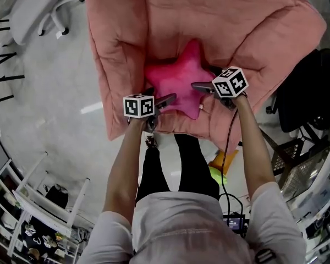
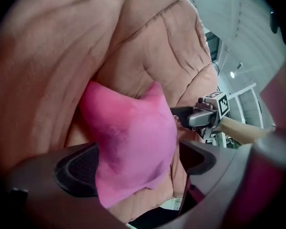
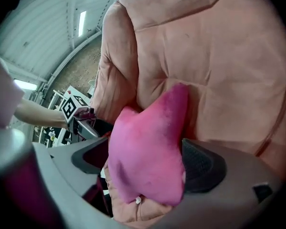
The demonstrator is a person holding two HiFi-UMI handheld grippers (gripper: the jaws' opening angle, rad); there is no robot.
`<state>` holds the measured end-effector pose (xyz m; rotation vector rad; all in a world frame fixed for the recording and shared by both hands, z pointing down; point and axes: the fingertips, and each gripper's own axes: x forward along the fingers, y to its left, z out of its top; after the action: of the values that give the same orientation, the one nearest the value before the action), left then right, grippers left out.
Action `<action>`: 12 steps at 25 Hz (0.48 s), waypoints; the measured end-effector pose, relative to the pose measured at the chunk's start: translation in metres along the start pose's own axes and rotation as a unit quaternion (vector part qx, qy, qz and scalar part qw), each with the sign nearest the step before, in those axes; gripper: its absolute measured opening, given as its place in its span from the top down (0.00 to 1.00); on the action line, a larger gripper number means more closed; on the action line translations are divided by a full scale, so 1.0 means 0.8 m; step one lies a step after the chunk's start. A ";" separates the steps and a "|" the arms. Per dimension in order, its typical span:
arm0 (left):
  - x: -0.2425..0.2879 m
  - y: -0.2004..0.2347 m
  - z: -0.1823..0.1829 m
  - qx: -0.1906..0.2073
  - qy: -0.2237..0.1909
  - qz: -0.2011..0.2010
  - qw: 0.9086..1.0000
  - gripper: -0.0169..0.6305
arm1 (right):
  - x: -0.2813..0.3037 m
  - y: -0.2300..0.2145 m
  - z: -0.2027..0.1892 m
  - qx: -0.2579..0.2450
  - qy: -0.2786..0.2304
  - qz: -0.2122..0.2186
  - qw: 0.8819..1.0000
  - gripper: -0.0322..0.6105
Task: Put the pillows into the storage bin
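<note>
head view: my shirt (image 1: pixel 187 227) fills the bottom edge, with both forearms (image 1: pixel 124 166) reaching forward and down. the left gripper (image 1: pixel 168 99) and right gripper (image 1: pixel 197 86) meet a pink star pillow (image 1: pixel 179 78) from opposite sides. the pillow lies in the hollow of a big salmon chair (image 1: pixel 126 32), on its seat and against its back.

left gripper view: my left gripper (image 2: pixel 138 163) has its jaws apart with one arm of the pillow (image 2: pixel 128 132) between them. the cloth lies against the left pad, and a gap shows before the right pad, so nothing is clamped. the right gripper (image 2: pixel 181 112) stands just beyond the pillow, in front of the chair (image 2: pixel 47 56).

right gripper view: my right gripper (image 3: pixel 148 162) also stands wide, with another arm of the pillow (image 3: pixel 148 142) between its jaws. the cloth touches the right pad and is clear of the left pad. the left gripper (image 3: pixel 102 125) shows at the pillow's far side, and the chair (image 3: pixel 219 56) is behind.
</note>
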<state>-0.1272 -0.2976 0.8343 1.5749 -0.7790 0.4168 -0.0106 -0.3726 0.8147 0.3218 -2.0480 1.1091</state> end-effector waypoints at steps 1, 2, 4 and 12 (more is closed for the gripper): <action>0.003 0.003 -0.003 -0.003 0.005 -0.002 1.000 0.17 | 0.006 -0.001 -0.001 0.000 0.005 0.006 1.000 0.22; 0.006 0.006 -0.006 -0.004 0.011 -0.003 1.000 0.17 | 0.013 -0.002 -0.003 0.001 0.011 0.012 1.000 0.22; 0.014 0.007 -0.012 -0.001 0.023 -0.010 1.000 0.16 | 0.027 -0.002 -0.008 0.001 0.023 0.023 0.999 0.21; 0.031 0.014 -0.019 0.039 0.017 0.004 0.999 0.17 | 0.044 -0.007 -0.014 0.001 0.037 0.017 0.999 0.21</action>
<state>-0.1147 -0.2888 0.8614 1.6332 -0.7505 0.4823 -0.0254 -0.3619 0.8473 0.2438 -1.9946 1.1264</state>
